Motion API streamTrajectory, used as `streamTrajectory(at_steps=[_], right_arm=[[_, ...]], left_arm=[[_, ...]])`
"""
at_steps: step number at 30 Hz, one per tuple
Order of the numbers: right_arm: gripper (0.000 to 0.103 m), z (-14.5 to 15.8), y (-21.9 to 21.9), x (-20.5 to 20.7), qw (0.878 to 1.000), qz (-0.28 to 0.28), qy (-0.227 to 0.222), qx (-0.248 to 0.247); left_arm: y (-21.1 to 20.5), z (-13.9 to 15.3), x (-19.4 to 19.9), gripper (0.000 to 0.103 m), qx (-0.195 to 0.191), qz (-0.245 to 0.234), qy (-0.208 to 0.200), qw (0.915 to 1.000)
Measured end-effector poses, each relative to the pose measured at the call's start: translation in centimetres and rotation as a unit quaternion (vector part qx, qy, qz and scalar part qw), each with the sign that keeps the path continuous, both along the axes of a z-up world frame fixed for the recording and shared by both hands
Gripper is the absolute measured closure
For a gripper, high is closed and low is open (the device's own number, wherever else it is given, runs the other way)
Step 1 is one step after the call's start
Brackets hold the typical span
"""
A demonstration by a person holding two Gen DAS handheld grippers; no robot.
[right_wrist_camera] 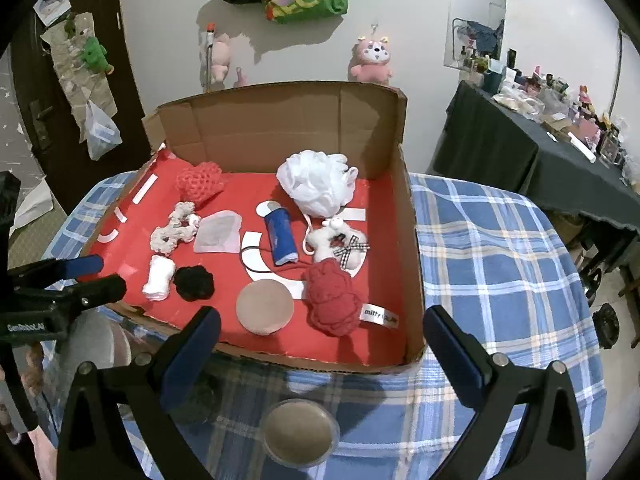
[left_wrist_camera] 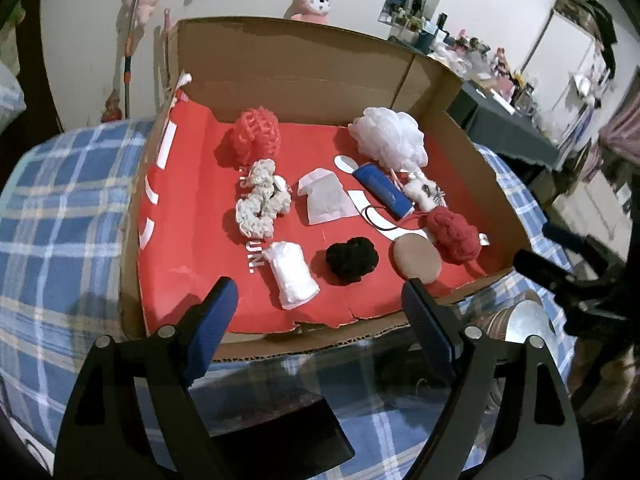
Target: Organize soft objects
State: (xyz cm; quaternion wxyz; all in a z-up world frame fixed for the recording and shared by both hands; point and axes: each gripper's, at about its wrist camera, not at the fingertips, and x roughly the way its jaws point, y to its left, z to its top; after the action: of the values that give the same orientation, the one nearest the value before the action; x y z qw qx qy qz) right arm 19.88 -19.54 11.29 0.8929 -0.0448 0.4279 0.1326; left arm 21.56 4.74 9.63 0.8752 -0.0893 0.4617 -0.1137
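A cardboard box [left_wrist_camera: 304, 60] [right_wrist_camera: 412, 240] with a red floor holds several soft objects: a white mesh puff [left_wrist_camera: 390, 138] [right_wrist_camera: 316, 186], a coral net puff [left_wrist_camera: 256, 132] [right_wrist_camera: 200, 182], a cream scrunchie [left_wrist_camera: 260, 200] [right_wrist_camera: 174, 232], a black scrunchie [left_wrist_camera: 352, 260] [right_wrist_camera: 194, 282], a dark red knit piece [left_wrist_camera: 454, 236] [right_wrist_camera: 332, 300], a white folded cloth [left_wrist_camera: 292, 274] [right_wrist_camera: 160, 276], a tan round sponge [left_wrist_camera: 418, 258] [right_wrist_camera: 264, 306], a blue roll [left_wrist_camera: 384, 190] [right_wrist_camera: 280, 236] and a small white plush [right_wrist_camera: 336, 240]. My left gripper [left_wrist_camera: 320, 312] is open at the box's near edge. My right gripper [right_wrist_camera: 324, 344] is open in front of the box.
The box stands on a table with a blue plaid cloth [right_wrist_camera: 500, 264] [left_wrist_camera: 60, 208]. A round lidded cup [right_wrist_camera: 300, 434] sits on the cloth below my right gripper. A dark cluttered side table [right_wrist_camera: 540, 152] stands at the right. The left gripper shows in the right wrist view [right_wrist_camera: 88, 276].
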Motion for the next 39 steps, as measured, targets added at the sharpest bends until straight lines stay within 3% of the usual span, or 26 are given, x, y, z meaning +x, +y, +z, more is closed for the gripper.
streamTrajectory(at_steps=[14,30,39], right_arm=[[0.000,-1.7,-0.3,-0.7,1.000,-0.009,-0.013,0.011],[0.000,-2.8,0.3,-1.3,0.999,-0.013,-0.035,-0.029],[0.000,-2.9,0.2,-2.4,0.996,-0.022,-0.086,-0.032]], left_arm=[[0.8,-1.0,-0.8,0.019,0.014,0.007,-0.014,0.9998],[0.5,-3.0,-0.8,0.019,0.032,0.008,0.003,0.9995],[0.2,-2.7,-1.8,0.019,0.045,0.015,-0.037,0.9982]])
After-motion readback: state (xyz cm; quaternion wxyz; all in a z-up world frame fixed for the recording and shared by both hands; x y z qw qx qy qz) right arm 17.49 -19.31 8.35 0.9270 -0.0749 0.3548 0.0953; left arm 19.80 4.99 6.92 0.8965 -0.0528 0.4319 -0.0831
